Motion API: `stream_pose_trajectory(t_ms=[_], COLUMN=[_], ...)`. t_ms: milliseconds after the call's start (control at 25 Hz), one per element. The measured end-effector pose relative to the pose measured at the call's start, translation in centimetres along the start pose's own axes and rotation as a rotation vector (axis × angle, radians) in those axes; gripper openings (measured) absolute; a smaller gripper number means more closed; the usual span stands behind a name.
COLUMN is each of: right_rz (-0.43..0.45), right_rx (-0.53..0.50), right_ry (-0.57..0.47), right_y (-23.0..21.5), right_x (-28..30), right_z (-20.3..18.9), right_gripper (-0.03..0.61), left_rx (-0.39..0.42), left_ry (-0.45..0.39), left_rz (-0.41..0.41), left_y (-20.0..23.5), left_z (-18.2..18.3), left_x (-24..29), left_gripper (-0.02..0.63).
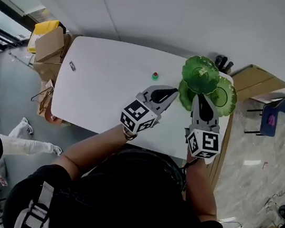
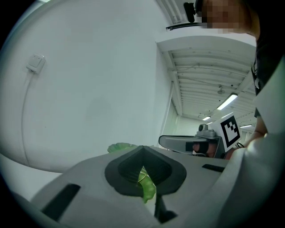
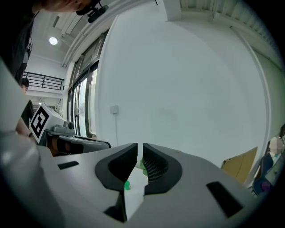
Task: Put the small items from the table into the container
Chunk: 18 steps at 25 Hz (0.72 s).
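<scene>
Bench (image 1: 103, 94): white, rounded corners, seen from steeply above. Green leaf dishes (image 1: 200, 74), two of them with wavy rims, overlap at the far right corner. One sits further back and the other lies nearer the right edge.

Left gripper (image 1: 171, 93): tip at the left edge of the green leaf dishes. In the left gripper view its fingers (image 2: 129, 171) are clenched on a strip of wavy green rim, which hangs down between the pads. More green shows just behind the tip. Which of the two dishes this rim belongs to cannot be told.

Right gripper (image 1: 203, 97): tip lies over the spot where the two dishes overlap. In the right gripper view its fingers (image 3: 120, 167) are closed to a thin slit with a sliver of green caught in the upper part. White bench shows through the lower part of the slit. Again, which dish cannot be told.

The two grippers are side by side, near each other, and each is visible in the other's view.

Small item (image 1: 155, 76): green with a red top, on the bench, left of the dishes and apart from them, ahead of the left gripper.

Small dark item (image 1: 72, 66): near the bench's left end, well apart from everything else.

Off the bench: cardboard boxes (image 1: 49, 46) at the left end, a wooden board (image 1: 256, 80) at the right.
</scene>
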State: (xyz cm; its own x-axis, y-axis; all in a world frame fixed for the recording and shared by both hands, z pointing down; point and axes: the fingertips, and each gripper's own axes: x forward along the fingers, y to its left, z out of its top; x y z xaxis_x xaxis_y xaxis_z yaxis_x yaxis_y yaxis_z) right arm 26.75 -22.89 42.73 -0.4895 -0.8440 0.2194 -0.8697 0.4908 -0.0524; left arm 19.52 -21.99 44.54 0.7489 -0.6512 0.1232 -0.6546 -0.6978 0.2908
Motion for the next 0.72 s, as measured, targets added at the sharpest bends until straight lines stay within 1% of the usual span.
stream_pose_trajectory(t_ms=[160,520,720], right_rz=[-0.006,-0.008,-0.016], right_rx=[-0.004,-0.018,-0.022], right_ry=[-0.02,-0.063,-0.078], right_y=[3.0,10.3,12.7], right_x=[-1.4,-5.0,-6.0], right_z=[0.5,0.5,0.5], right_gripper=[0.033,0.017,0.017], left_rx=[0.011,0.045,0.061], left_ry=[-0.012,-0.033,-0.059], left_rz=[-0.02,-0.084,-0.099], left_y=[-0.5,-2.5,-3.3], left_z=[0.6,1.0,1.5], left_x=[-2.7,-9.0,-11.1], left_gripper=[0.005,0.005,0.005])
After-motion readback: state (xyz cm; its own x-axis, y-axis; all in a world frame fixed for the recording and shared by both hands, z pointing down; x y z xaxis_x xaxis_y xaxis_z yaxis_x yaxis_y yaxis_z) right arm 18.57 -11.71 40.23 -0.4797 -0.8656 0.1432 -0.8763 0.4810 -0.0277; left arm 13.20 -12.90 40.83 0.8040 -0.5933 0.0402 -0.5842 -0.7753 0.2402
